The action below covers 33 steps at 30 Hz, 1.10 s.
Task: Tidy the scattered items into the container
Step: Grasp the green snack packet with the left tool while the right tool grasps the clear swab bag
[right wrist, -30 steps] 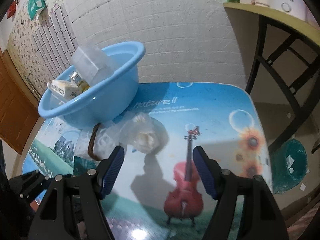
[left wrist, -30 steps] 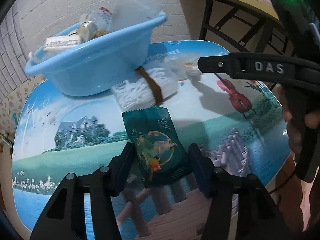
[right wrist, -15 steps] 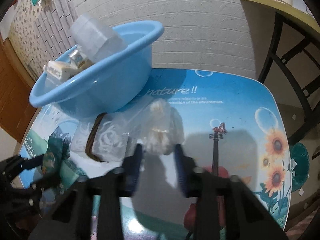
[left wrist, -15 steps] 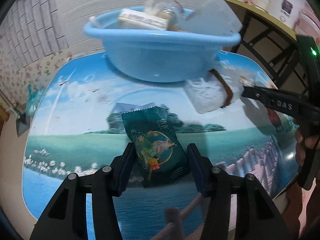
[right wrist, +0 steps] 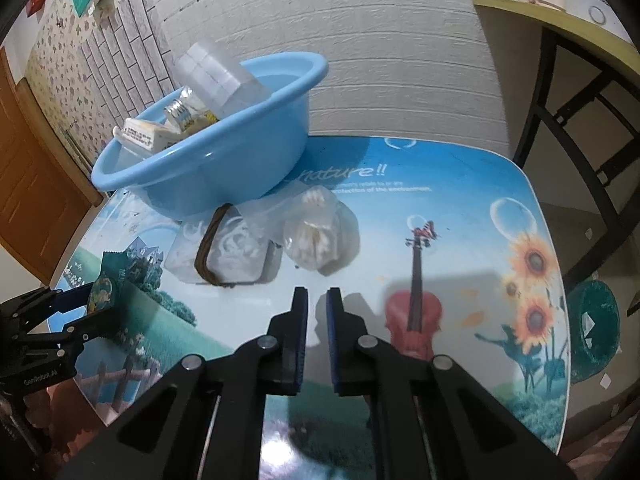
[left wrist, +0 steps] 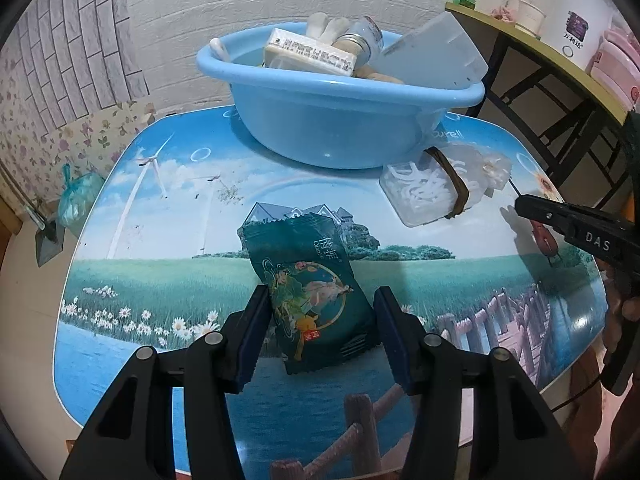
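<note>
A dark green snack packet [left wrist: 308,280] hangs above the picture-printed table, with my left gripper [left wrist: 320,312] shut on its lower half. Beyond it stands the blue basin [left wrist: 320,136], holding a box, a jar, a clear plastic lid and other items. Against the basin's right side lie a clear pack of white pieces with a brown band [right wrist: 236,252] and a crinkled clear bag [right wrist: 320,232] of pale contents. My right gripper [right wrist: 317,300] is shut with nothing between its fingers, just short of the crinkled bag. In the right wrist view, the left gripper [right wrist: 106,306] and packet [right wrist: 105,292] appear at far left.
The table [left wrist: 160,280] stands against a white brick wall. A yellow-topped shelf on black legs [left wrist: 560,52] carries cups at the right. A teal bin [right wrist: 596,328] sits on the floor to the right, a green bag [left wrist: 76,200] to the left.
My left gripper has swung round with the packet still held, so the basin now sits straight ahead. My right gripper went from wide open to shut, with nothing caught in it.
</note>
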Each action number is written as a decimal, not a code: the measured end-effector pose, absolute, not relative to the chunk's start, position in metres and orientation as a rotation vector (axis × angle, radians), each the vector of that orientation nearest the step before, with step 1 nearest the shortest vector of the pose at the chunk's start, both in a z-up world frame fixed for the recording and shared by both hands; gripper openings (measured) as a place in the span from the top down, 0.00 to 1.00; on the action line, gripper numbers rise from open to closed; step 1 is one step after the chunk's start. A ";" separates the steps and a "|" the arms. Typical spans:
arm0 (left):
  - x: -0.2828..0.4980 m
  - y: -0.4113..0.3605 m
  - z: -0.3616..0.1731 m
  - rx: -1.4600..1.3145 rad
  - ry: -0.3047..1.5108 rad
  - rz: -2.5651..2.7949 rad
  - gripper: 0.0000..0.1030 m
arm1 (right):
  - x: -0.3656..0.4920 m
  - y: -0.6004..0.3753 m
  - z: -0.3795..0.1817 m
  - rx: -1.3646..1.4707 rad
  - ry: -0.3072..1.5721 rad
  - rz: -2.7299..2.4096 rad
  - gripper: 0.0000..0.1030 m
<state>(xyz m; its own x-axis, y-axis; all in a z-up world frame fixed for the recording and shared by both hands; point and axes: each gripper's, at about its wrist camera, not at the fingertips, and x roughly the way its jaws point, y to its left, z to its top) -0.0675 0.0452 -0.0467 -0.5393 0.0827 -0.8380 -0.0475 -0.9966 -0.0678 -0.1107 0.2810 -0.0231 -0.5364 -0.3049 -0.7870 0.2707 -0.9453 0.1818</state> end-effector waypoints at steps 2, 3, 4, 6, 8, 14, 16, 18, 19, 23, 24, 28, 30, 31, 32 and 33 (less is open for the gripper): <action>-0.065 0.044 -0.047 -1.465 -0.061 2.693 0.49 | -0.107 0.285 -0.021 1.288 -0.060 -2.505 0.91; -0.064 0.043 -0.047 -1.464 -0.062 2.696 0.49 | -0.105 0.287 -0.020 1.287 -0.063 -2.508 0.91; -0.063 0.042 -0.046 -1.462 -0.063 2.698 0.49 | -0.103 0.288 -0.019 1.286 -0.063 -2.511 0.91; -0.062 0.041 -0.046 -1.460 -0.071 2.703 0.49 | -0.101 0.290 -0.018 1.285 -0.062 -2.518 0.91; -0.062 0.038 -0.045 -1.456 -0.084 2.710 0.49 | -0.100 0.291 -0.018 1.288 -0.065 -2.516 0.91; -0.065 0.030 -0.042 -1.450 -0.093 2.729 0.49 | -0.099 0.289 -0.016 1.284 -0.074 -2.520 0.90; -0.066 0.027 -0.041 -1.447 -0.101 2.733 0.49 | -0.099 0.287 -0.015 1.273 -0.069 -2.523 0.90; -0.069 0.025 -0.041 -1.446 -0.106 2.736 0.49 | -0.099 0.286 -0.015 1.274 -0.064 -2.524 0.83; -0.070 0.025 -0.040 -1.446 -0.108 2.737 0.49 | -0.101 0.286 -0.016 1.276 -0.068 -2.526 0.79; -0.077 0.022 -0.041 -1.445 -0.120 2.737 0.49 | -0.105 0.285 -0.018 1.281 -0.079 -2.519 0.65; -0.078 0.022 -0.041 -1.446 -0.122 2.737 0.49 | -0.106 0.284 -0.019 1.284 -0.077 -2.520 0.63; -0.083 0.021 -0.042 -1.455 -0.106 2.739 0.49 | -0.116 0.282 -0.023 1.306 -0.091 -2.513 0.59; -0.085 0.021 -0.041 -1.452 -0.097 2.742 0.49 | -0.121 0.280 -0.023 1.299 -0.098 -2.512 0.58; -0.086 0.020 -0.041 -1.451 -0.095 2.742 0.49 | -0.125 0.278 -0.023 1.294 -0.097 -2.510 0.57; -0.087 0.020 -0.041 -1.450 -0.094 2.743 0.49 | -0.127 0.276 -0.023 1.293 -0.096 -2.509 0.55; -0.089 0.020 -0.041 -1.451 -0.091 2.744 0.49 | -0.132 0.273 -0.023 1.294 -0.092 -2.505 0.53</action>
